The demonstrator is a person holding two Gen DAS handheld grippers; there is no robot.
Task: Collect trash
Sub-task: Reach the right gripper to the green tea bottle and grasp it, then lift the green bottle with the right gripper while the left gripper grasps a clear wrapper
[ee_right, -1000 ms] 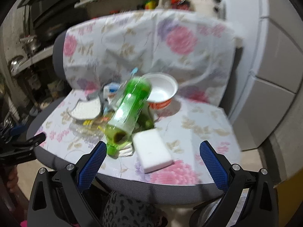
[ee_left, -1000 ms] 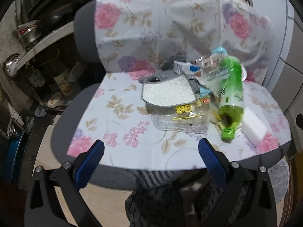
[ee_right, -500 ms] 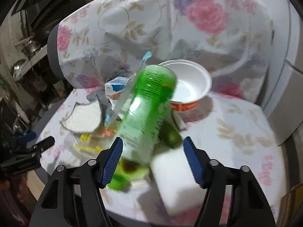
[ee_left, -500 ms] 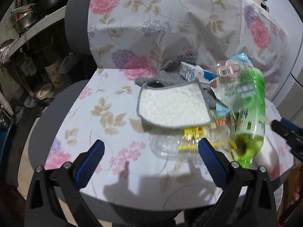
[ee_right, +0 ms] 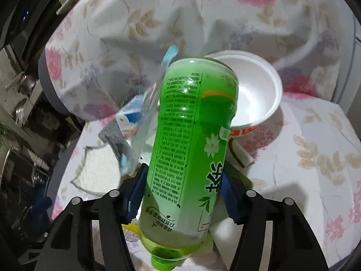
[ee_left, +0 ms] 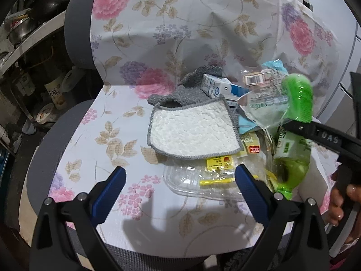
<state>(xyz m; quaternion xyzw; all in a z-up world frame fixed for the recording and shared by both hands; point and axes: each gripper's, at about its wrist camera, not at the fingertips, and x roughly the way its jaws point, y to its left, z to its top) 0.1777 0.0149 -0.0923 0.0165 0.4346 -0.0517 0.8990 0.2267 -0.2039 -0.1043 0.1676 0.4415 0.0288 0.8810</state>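
The right gripper [ee_right: 182, 194] has its blue-padded jaws pinching the lower body of a green tea bottle [ee_right: 189, 149], which lies tilted with its capped neck toward the camera and its base raised toward the chair back; from the left wrist view the same bottle [ee_left: 293, 135] shows at the right side of the pile, crossed by the right gripper's dark finger. The left gripper [ee_left: 178, 187] hovers over the front of the seat with its jaws spread wide and nothing between them. Everything sits on an office chair draped in a floral cover [ee_left: 108, 140]. In the middle of the seat lies a white dishcloth [ee_left: 191, 128] with a grey edge, partly over a grey cloth [ee_left: 191, 85]. Just in front of the dishcloth is a clear plastic container [ee_left: 191, 183] with yellow sachets [ee_left: 218, 164] on it. Behind the dishcloth a small blue-and-white carton [ee_left: 214, 85] leans on the grey cloth, and a crumpled clear wrapper [ee_left: 259, 101] rests against the bottle. In the right wrist view a white foam bowl [ee_right: 255, 94] with an orange band stands behind the bottle, near the chair back. The person's right hand [ee_left: 340, 196] grips the right gripper's handle at the picture's edge.
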